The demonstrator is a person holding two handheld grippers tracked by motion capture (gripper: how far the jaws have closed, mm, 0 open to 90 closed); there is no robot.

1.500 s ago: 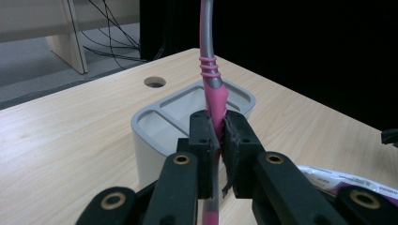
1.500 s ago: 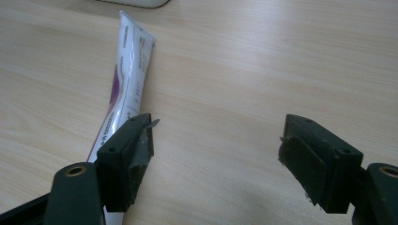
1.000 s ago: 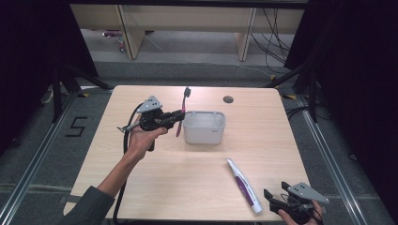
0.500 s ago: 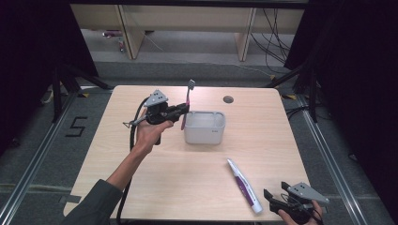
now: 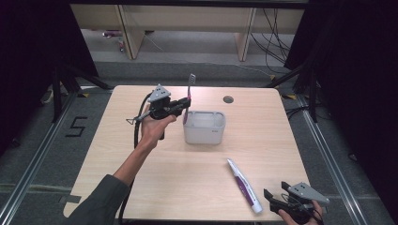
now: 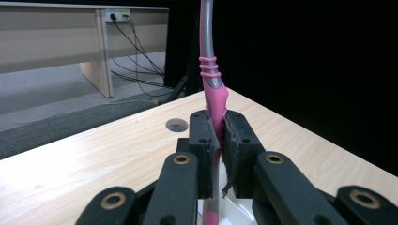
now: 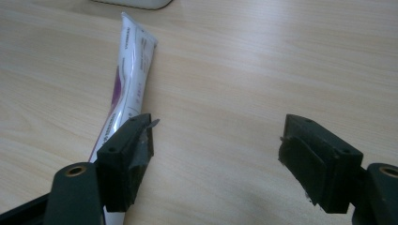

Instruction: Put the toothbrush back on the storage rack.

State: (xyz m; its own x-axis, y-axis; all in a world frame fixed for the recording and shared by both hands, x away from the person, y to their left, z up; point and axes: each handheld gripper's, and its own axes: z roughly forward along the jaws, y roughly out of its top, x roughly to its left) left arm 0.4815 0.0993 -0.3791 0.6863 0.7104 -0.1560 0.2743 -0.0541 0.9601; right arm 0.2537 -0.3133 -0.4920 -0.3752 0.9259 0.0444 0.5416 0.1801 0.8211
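Since a second ago, the left claw (image 5: 186, 105) has been carrying the toothbrush (image 5: 190, 89) rightward across the tabletop (image 5: 141, 187), from left of the white container (image 5: 204, 127) to just over its near-left rim. Its jaws are pinching tight on the pink part of the handle, as the left gripper view shows, with the grey neck rising upright and the bristle head at the top. The handle's lower end is hanging over the container's opening, though whether it is already inside the wall is hard to tell from above.

Doing this step well probably means keeping the brush upright, centring the handle's tip over the opening, lowering it until it is resting against the inner wall, and only then easing the jaws apart.

The right claw (image 5: 277, 200) is waiting wide apart and holding nothing at the near right corner, its left jaw just beside the cap end of the toothpaste tube (image 7: 127, 79), which is lying flat between it and the container.
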